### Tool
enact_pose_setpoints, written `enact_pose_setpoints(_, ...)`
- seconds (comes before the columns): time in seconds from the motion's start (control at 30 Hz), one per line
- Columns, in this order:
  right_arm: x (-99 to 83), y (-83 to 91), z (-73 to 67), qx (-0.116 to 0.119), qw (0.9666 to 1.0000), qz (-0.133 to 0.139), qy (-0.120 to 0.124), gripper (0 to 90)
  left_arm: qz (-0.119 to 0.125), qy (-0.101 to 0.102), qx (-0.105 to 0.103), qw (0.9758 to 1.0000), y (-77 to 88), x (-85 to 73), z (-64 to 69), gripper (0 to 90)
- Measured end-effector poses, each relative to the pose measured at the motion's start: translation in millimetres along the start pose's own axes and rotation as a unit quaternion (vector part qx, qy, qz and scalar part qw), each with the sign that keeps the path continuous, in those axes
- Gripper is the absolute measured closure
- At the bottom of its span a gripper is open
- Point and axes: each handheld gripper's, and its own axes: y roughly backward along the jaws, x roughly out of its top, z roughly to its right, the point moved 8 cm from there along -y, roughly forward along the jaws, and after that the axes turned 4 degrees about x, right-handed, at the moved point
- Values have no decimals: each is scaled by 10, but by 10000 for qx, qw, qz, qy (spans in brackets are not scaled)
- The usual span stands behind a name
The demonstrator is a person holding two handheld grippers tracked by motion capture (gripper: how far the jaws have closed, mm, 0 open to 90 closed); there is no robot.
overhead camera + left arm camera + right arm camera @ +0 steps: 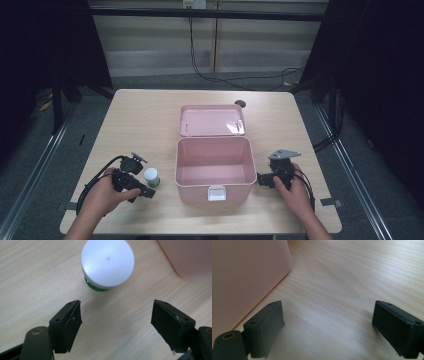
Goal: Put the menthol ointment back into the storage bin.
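Jaws of the left gripper (116,325) stand wide apart over bare wood, and a small jar (107,263) with a white lid and a green band under it sits just beyond their tips, untouched. Jaws of the right gripper (328,327) are likewise spread, holding nothing, with the pink wall of the box (247,277) close beside one of them. From the high view, the pink box (214,167) stands open in the middle of the table (140,120), its lid (212,120) laid back flat behind it and its inside bare. The jar (151,176) stands near the box's left side, the left gripper (131,180) next to it, the right gripper (276,172) by the box's right side.
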Motion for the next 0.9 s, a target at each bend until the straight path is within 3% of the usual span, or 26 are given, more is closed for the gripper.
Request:
enact_pose_setpoints(0.33, 0, 0, 0, 0, 10000, 0, -1, 95, -325, 57, 21, 9995, 125, 165, 18, 279)
enact_pose_setpoints(0.9, 0, 0, -1, 9, 10000, 1, -2, 95, -728, 160, 128, 9971, 54, 337, -18, 329)
